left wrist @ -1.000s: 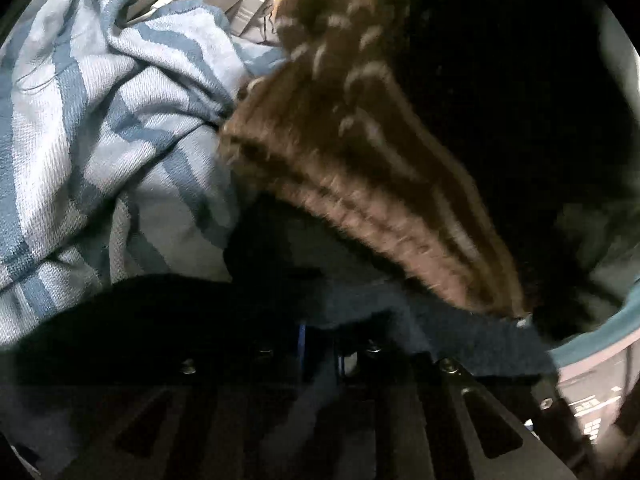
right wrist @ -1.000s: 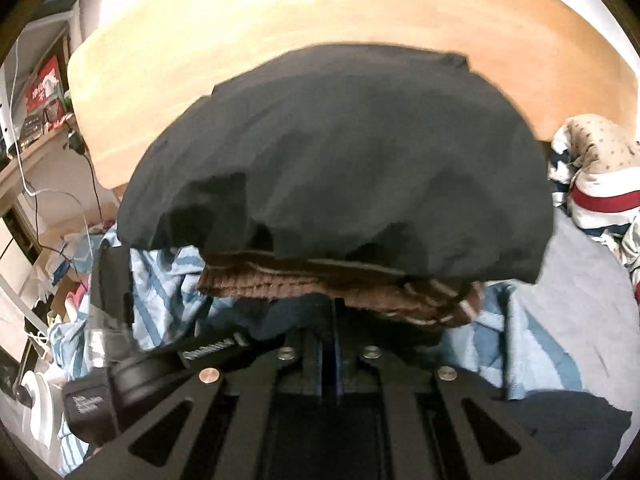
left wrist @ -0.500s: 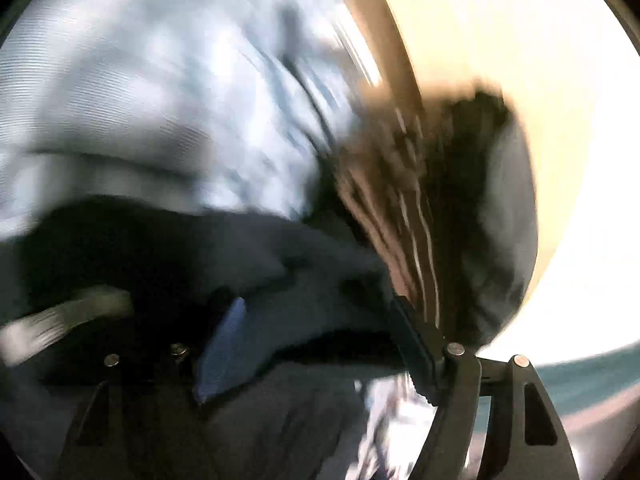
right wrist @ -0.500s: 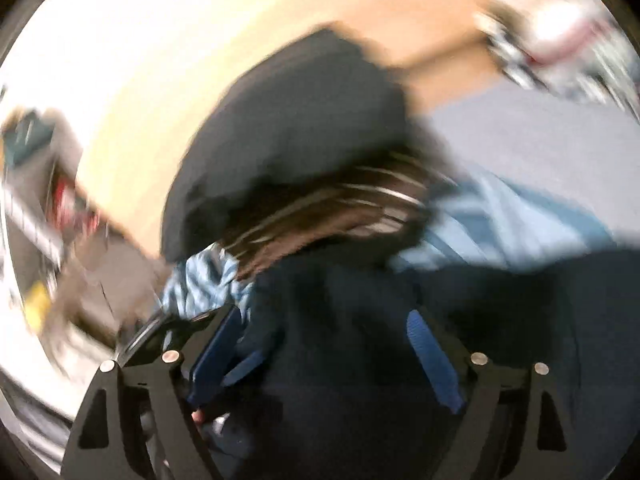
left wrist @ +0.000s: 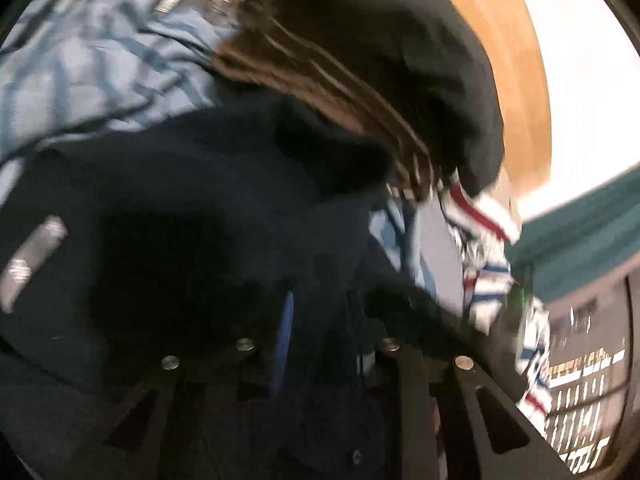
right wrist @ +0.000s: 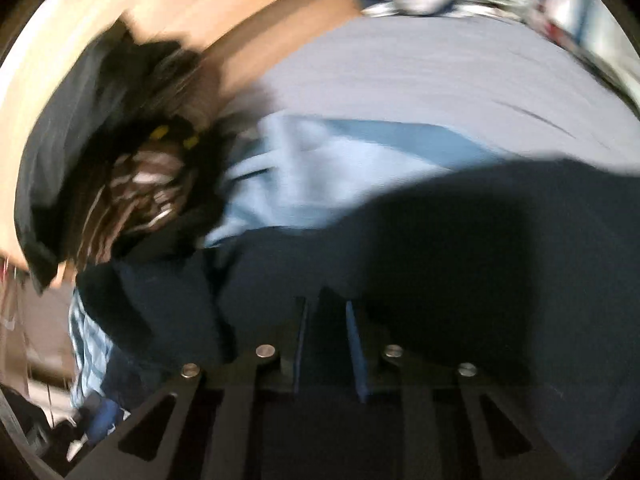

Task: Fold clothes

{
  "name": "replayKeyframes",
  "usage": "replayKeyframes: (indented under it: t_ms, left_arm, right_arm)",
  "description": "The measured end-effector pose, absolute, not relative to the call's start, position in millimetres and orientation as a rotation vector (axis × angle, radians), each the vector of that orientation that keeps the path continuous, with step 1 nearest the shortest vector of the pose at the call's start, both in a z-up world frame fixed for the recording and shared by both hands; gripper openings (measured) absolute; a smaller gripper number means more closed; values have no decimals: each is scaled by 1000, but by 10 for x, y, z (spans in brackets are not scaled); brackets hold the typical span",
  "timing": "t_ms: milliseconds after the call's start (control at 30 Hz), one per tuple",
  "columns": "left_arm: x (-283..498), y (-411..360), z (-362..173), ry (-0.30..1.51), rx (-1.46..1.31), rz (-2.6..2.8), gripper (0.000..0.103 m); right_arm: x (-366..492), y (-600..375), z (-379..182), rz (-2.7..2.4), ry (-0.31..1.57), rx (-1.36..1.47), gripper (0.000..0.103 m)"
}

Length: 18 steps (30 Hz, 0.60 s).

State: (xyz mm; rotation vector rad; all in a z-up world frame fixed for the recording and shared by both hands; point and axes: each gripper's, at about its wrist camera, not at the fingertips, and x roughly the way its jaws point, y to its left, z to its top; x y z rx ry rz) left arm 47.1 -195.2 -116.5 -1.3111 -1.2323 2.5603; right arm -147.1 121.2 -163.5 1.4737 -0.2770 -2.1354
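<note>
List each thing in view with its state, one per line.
left gripper, jaws just closing, shut on navy garment
right gripper, jaws just closing, shut on navy garment
navy garment, gripped by both
black garment, atop brown striped knit
blue striped cloth, rumpled

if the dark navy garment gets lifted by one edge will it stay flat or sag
Probably sags: the dark navy garment drapes in soft rolls over the light blue striped cloth, so it looks floppy. It seems thick, perhaps heavy for its size. The matte weave likely will not slip, with a fold between the right hand-held gripper fingers.
</note>
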Motion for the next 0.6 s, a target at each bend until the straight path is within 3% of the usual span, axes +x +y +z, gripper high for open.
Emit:
replayKeyframes:
  t_ms: [167,300,367,500,600]
  left_arm:
    - [219,-1850,-1420,-1175,-1488,2522,25]
    - [235,-1923,-1634,-1244,-1530,2519,25]
    - [245,-1956,-1728,-1292,-1529,2485,25]
    - [273,-1946,-1815,-1328,-1496,2465,25]
    - [295,-1936,-1840,-1338,-1491,2465,25]
  right_arm:
    - [-1719,798,-1742,-2126,-167,1487,18]
    - [-1926,905,-1861,-2144,-255,1539,4]
    - [-1918,981,-1797,-2120,-306,1540,6]
    - [-1643,924,-1395,-2129,-152,1295,13]
    - [-1677,872,-1478,-2025,-224,1425,18]
